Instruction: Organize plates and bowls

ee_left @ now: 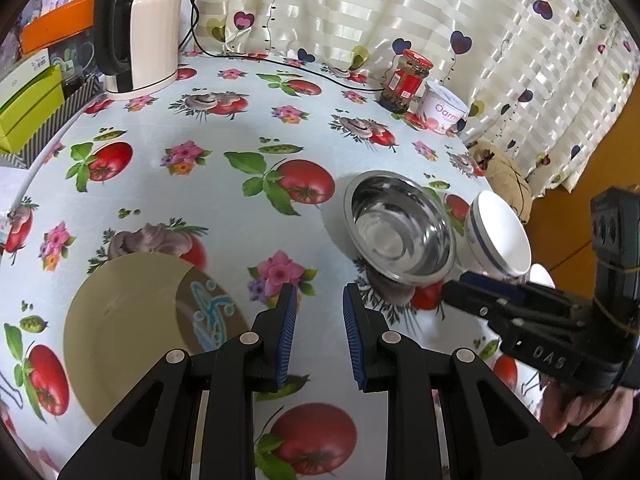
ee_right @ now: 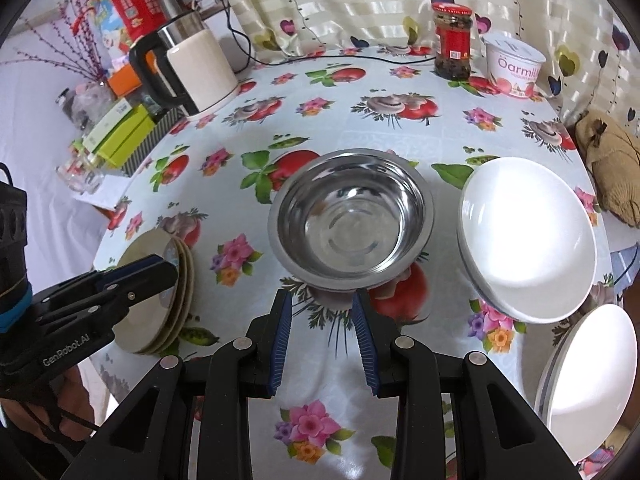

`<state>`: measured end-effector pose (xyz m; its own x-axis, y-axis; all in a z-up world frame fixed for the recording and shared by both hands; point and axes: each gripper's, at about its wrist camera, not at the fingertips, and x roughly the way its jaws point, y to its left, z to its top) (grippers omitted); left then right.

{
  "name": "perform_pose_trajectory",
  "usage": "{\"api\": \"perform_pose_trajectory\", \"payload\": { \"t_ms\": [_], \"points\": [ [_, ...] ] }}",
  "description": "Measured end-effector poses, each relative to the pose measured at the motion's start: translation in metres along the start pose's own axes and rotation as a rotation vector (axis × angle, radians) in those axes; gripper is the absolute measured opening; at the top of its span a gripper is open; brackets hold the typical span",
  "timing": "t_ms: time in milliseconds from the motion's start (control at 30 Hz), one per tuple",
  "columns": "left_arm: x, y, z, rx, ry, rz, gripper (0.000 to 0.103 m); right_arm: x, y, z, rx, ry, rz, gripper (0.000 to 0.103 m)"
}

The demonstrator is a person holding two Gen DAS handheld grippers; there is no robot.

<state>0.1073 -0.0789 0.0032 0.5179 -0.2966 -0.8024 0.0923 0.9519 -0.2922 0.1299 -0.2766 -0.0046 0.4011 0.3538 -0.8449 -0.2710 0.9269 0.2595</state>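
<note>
Both grippers hover with fingers narrowly parted and empty: right gripper (ee_right: 322,334) just short of the steel bowl (ee_right: 350,218), white bowl (ee_right: 528,240) right of it, left gripper (ee_left: 319,334) partly hiding the tan plates (ee_left: 132,328) on the counter (ee_left: 224,184).

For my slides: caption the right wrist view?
Open right tongs just short of a steel bowl, white bowl beside it.

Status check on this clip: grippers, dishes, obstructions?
Left gripper and right gripper open, empty. Steel bowl ahead of right, white bowl beside it, plates stacked left. Path clear.
</note>
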Motion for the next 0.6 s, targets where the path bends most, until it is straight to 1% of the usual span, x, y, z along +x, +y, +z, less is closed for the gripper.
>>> {"api": "perform_pose_trajectory", "payload": {
  "t_ms": [367, 600],
  "points": [
    [0.031, -0.016, 0.022, -0.007, 0.028, -0.071, 0.024, 0.011, -0.019, 0.003, 0.086, 0.021, -0.001, 0.031],
    [0.052, -0.018, 0.032, -0.038, 0.053, -0.084, 0.024, 0.014, -0.03, 0.005, 0.134, 0.025, 0.008, 0.031]
  ]
}}
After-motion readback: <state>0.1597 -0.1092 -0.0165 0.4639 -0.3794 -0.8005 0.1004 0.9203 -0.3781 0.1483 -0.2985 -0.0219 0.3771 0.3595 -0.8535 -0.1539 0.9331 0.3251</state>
